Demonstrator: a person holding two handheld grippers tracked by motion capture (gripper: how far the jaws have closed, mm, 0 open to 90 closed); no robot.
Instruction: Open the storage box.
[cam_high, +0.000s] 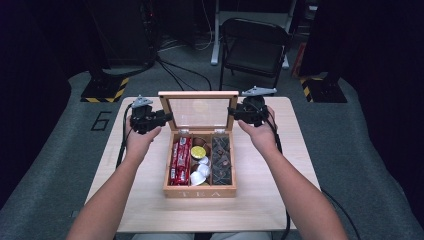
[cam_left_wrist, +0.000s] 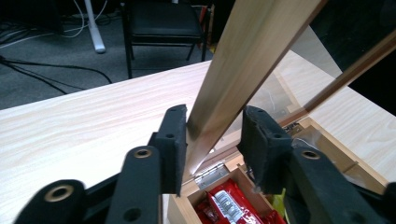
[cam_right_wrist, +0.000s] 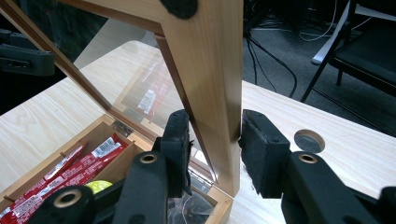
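Pale wood surface (cam_high: 260, 200) carries a wooden tea box (cam_high: 200, 191). Its upright glass-paned lid (cam_high: 198, 93) is clamped at both side rails — left hand-held gripper (cam_left_wrist: 212, 135) and right hand-held gripper (cam_right_wrist: 212, 135) each closed on it.

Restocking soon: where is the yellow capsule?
In the high view, the yellow capsule sits in the tea box's middle compartment, between red packets and dark sachets.
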